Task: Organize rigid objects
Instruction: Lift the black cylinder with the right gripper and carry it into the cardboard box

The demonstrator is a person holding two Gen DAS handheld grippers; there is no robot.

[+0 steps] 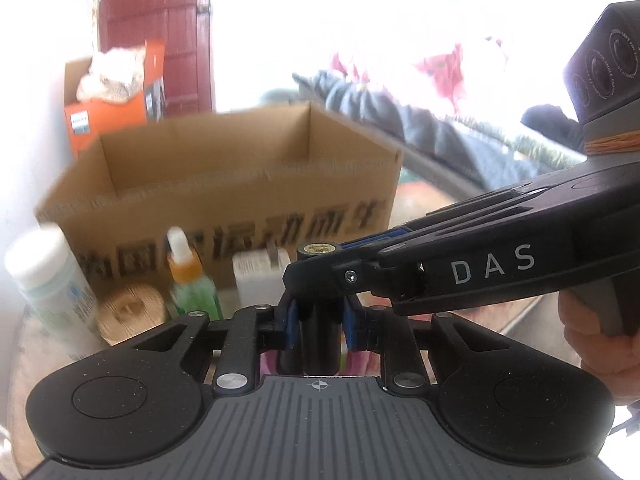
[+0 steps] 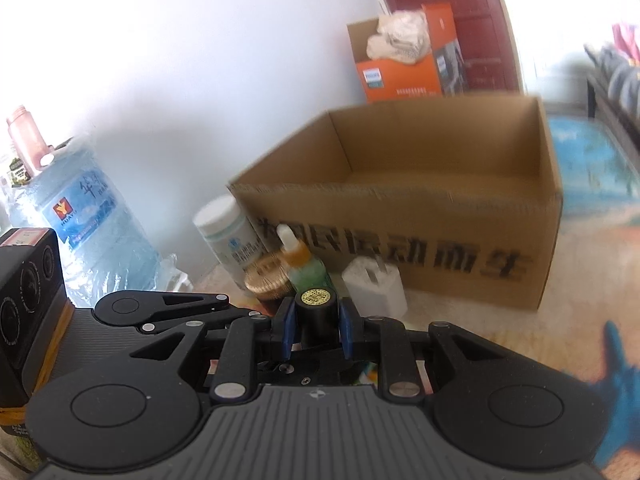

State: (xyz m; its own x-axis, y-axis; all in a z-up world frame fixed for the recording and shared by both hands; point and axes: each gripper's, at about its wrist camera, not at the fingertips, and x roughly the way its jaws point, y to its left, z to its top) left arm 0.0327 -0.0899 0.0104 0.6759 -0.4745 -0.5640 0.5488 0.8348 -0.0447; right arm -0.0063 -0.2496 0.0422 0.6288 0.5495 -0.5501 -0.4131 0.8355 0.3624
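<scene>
Standing upright before the box (image 2: 400, 216), a black cylinder (image 2: 316, 312) is clamped by the nearly closed jaws of both the left gripper (image 1: 319, 320) and right gripper (image 2: 316, 326).

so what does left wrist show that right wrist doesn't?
Left wrist only: the right hand-held gripper from the side with its DAS lettering, the hand holding it, and clothes piled at the back.

Right wrist only: a big blue water jug by the wall and a pink bottle behind it.

Both: the black cylinder clamped by both hand-held grippers, the open cardboard box, white bottle, twine spool, green dropper bottle, white charger, orange box.
</scene>
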